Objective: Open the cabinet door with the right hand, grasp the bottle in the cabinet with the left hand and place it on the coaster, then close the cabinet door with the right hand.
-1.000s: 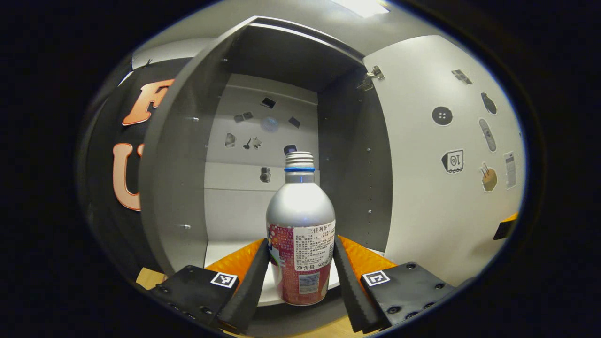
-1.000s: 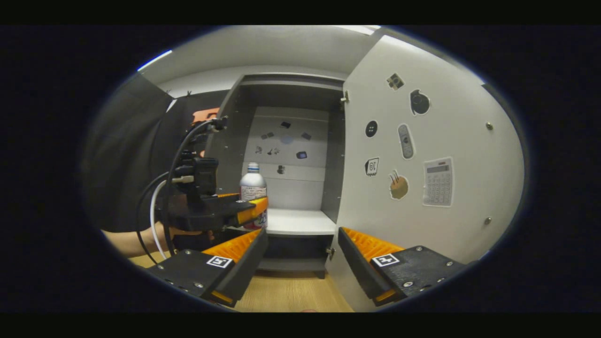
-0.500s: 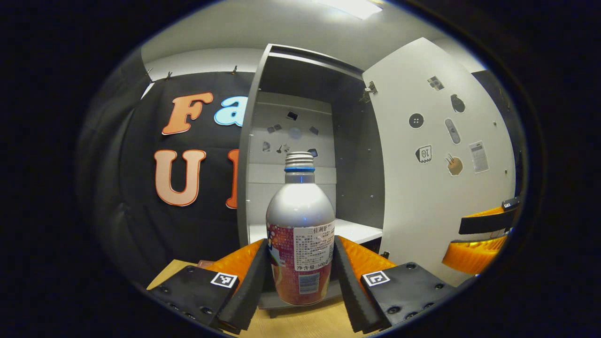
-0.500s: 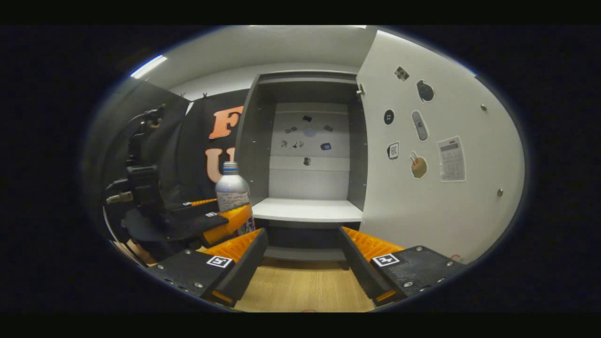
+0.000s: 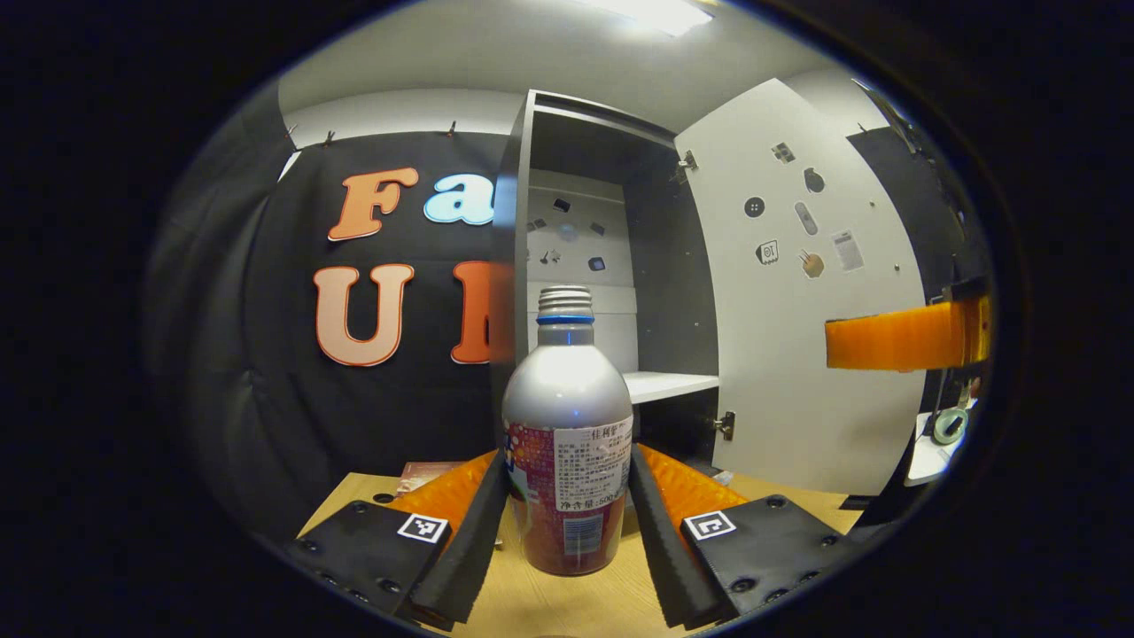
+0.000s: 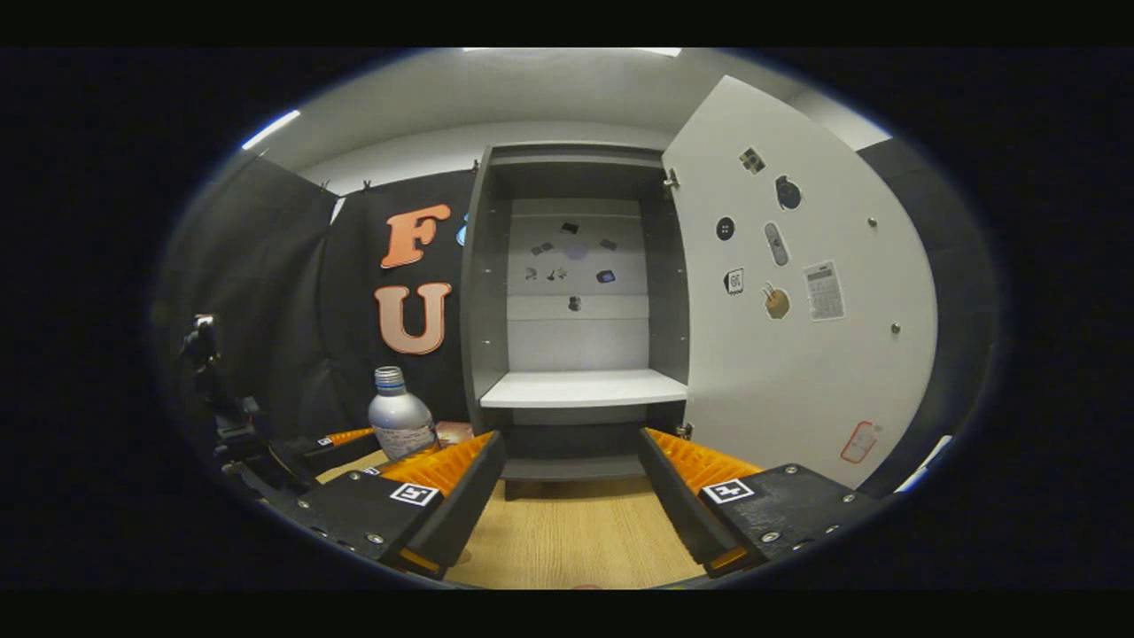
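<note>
Left gripper view – left claw (image 5: pixel 567 514) clamps labelled silver bottle (image 5: pixel 567 416), right claw (image 6: pixel 571 478) agape

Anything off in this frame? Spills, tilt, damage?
Nothing stands out. The bottle sits upright and capped between the left tongs, out of the cabinet, whose door stands open. The right tongs are open and empty.

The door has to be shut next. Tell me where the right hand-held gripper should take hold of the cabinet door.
Probably take the cabinet door by its free vertical edge, coming from the front with the open right hand-held gripper. The door stands swung wide on hinges beside the cabinet, and its inner face shows no handle.
</note>
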Action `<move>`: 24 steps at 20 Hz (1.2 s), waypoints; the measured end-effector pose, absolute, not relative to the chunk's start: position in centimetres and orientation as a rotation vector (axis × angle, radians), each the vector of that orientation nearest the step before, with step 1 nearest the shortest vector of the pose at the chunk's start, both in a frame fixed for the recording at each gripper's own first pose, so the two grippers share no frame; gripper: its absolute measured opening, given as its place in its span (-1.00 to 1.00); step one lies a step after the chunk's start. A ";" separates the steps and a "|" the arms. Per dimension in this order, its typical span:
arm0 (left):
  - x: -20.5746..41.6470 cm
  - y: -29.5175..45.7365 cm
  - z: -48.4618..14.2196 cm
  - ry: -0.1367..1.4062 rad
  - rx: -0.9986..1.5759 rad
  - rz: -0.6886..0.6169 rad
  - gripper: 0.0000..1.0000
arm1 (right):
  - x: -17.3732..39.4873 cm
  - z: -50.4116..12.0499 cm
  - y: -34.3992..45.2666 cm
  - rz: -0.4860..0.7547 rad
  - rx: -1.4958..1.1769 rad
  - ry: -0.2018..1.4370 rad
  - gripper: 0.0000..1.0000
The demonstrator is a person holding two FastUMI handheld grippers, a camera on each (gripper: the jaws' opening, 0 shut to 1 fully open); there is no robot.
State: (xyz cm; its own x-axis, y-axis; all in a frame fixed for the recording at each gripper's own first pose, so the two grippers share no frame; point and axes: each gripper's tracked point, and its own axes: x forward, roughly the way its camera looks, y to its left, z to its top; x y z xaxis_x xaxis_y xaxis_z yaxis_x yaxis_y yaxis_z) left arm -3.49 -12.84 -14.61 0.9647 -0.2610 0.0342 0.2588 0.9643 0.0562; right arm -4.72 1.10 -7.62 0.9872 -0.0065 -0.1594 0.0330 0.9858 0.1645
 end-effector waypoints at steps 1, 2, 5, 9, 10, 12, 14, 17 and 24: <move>-4.0 -12.6 -15.5 -0.046 0.051 -0.269 0.64 | -5.3 -7.7 1.5 -0.030 0.173 0.166 0.85; -4.5 -12.3 -16.4 -0.049 0.053 -0.270 0.63 | -5.8 -8.0 2.1 -0.036 0.183 0.168 0.85; -5.8 -11.6 -19.2 -0.050 0.073 -0.251 0.64 | -6.7 -8.7 3.5 -0.017 0.187 0.177 0.85; -8.0 -11.2 -23.1 -0.034 0.079 -0.232 0.64 | -6.7 -9.7 4.9 0.027 0.226 0.174 0.86; -8.4 -11.1 -24.2 -0.021 0.086 -0.235 0.63 | -6.6 -10.1 5.2 0.036 0.243 0.173 0.85; -9.1 -11.2 -26.5 0.009 0.091 -0.246 0.63 | -6.4 -11.1 4.8 0.025 0.237 0.184 0.85; -9.7 -10.8 -28.3 0.034 0.084 -0.247 0.62 | -6.7 -12.1 4.5 0.009 0.206 0.195 0.85; -9.8 -10.0 -30.8 0.067 0.088 -0.239 0.64 | -6.8 -12.8 4.6 0.003 0.189 0.203 0.85; -9.8 -9.3 -34.6 0.124 0.061 -0.232 0.64 | -6.1 -14.7 6.5 0.031 0.201 0.254 0.85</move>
State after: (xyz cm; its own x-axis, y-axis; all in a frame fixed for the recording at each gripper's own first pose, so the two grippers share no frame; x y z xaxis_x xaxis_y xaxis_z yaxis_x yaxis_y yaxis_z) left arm -9.81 -9.32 -34.60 0.9656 -0.2254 -0.1297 0.2329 0.9714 0.0455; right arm -6.12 6.50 -14.71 0.9675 0.0559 -0.2465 -0.0053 0.9795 0.2013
